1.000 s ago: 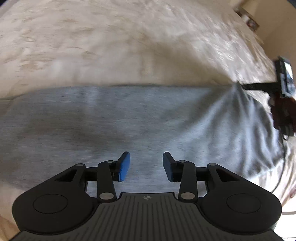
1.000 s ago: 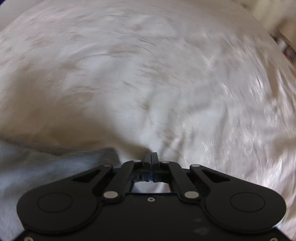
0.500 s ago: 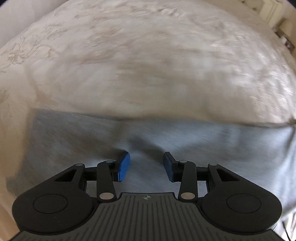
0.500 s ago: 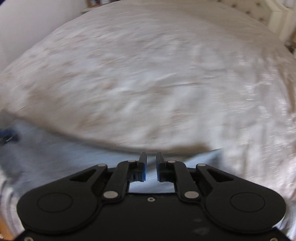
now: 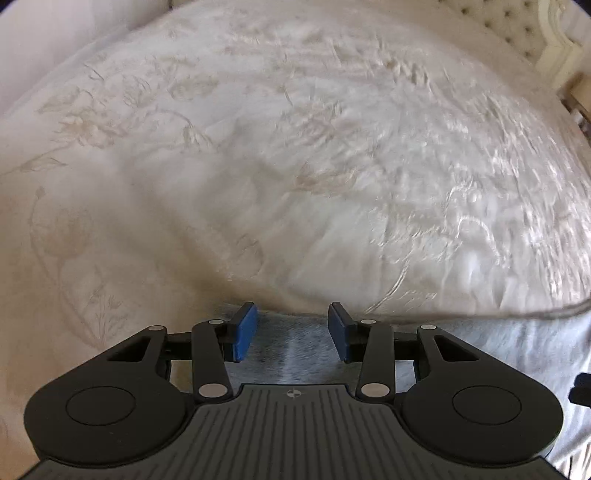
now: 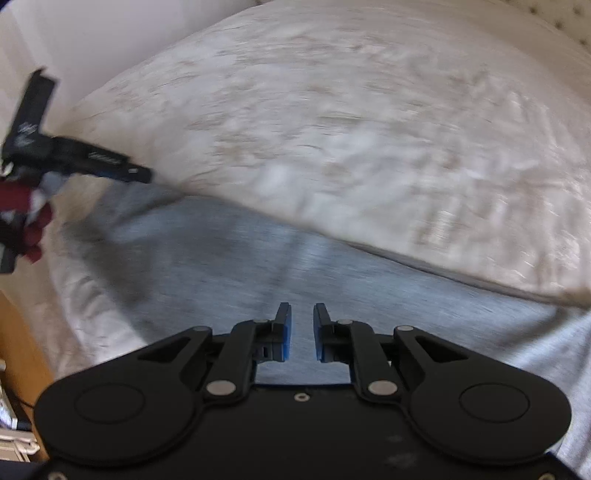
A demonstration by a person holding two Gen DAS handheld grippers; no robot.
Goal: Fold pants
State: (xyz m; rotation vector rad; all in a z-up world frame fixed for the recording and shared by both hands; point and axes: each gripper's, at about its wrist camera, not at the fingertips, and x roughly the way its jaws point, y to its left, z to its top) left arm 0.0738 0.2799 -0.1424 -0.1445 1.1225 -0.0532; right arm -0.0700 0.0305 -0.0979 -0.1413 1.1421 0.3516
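The grey pants (image 6: 266,258) lie flat on the cream bedspread (image 6: 351,122), a long band across the near part of the bed. My right gripper (image 6: 299,334) is open with a narrow gap and hovers over the pants, holding nothing. In the left wrist view the pants (image 5: 517,347) fill the lower right, and their far edge passes just under my left gripper (image 5: 291,330), which is wide open and empty. The left gripper also shows in the right wrist view (image 6: 140,175) at the far left end of the pants.
The embroidered cream bedspread (image 5: 295,166) covers the whole bed. A tufted headboard (image 5: 517,33) stands at the far right. A wooden floor strip and some items (image 6: 14,387) lie off the bed's left edge.
My right gripper has opened, let go of the pants and moved back over them. My left gripper, open throughout, has moved to the pants' far edge.
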